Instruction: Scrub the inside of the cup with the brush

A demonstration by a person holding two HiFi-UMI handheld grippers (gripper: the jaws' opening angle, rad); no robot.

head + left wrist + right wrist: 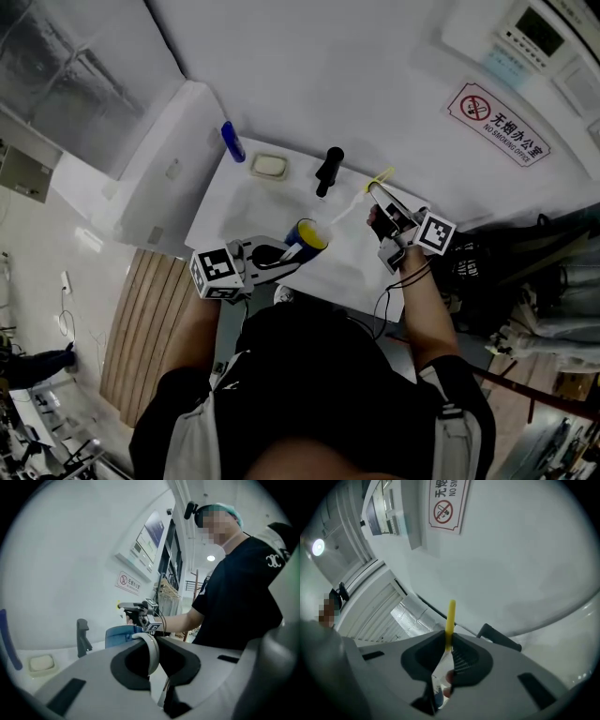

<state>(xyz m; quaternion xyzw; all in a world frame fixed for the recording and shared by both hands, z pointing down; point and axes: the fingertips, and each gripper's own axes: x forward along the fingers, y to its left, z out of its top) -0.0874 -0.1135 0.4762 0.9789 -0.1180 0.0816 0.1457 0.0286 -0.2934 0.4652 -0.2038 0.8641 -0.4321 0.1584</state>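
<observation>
In the head view, the left gripper (291,255) holds the blue cup (307,234) over the white sink (239,206). Its yellow mouth tips up toward the right gripper (377,191). That gripper carries the brush (349,210), whose pale shaft slants down from the jaws to end just beside the cup's rim. It probably needs only a short push along that line to enter. The black tap (328,171) and a soap bar (269,166) stand behind. In the left gripper view, the jaws are closed on the cup's white handle (152,649). The blue body (119,635) sits just ahead of them, with the right gripper (138,613) near beyond it. In the right gripper view, the jaws clamp the brush's yellow stem (450,616), which points forward past the fingertips; the working end is out of sight here.
</observation>
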